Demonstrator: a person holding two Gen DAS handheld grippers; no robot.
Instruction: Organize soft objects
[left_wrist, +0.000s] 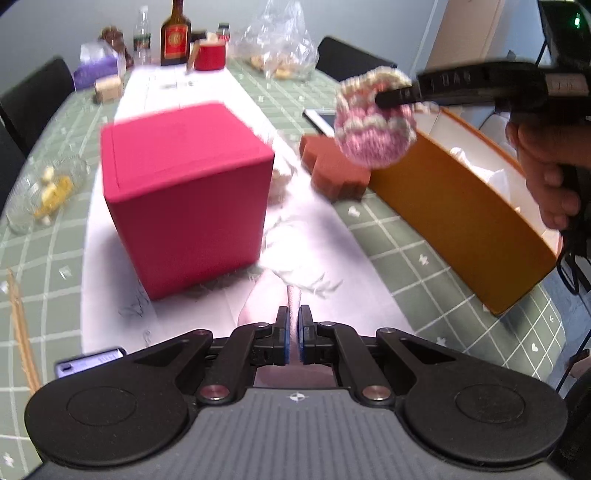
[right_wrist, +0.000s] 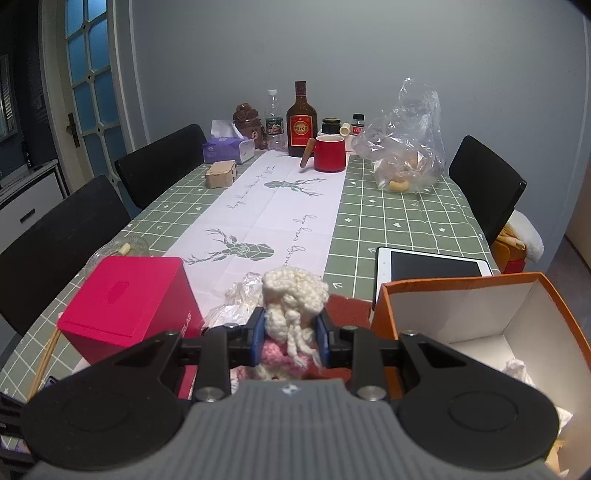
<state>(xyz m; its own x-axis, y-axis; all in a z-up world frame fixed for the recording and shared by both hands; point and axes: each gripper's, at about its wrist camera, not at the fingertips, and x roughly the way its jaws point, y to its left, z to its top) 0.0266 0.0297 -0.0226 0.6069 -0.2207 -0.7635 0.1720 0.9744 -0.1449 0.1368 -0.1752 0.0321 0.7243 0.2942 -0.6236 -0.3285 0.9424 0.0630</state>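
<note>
Crocheted toy (right_wrist: 291, 314) clamped between right fingers (right_wrist: 258, 332), left fingers (left_wrist: 282, 332) pinching thin pink cloth (left_wrist: 293, 295).

Both wrist cameras look forward and down along their fingers over the table (right_wrist: 406, 221), the left one close above the runner, the right one higher; both share the pink box (left_wrist: 184, 192) and orange box (right_wrist: 480, 306).

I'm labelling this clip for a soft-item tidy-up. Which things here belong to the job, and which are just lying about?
Job:
- crocheted toy in right gripper
- orange box
- thin pale fabric strip in left gripper

Lying about:
- pink box
- tablet
- red mug
- bottles
- tissue box
</note>
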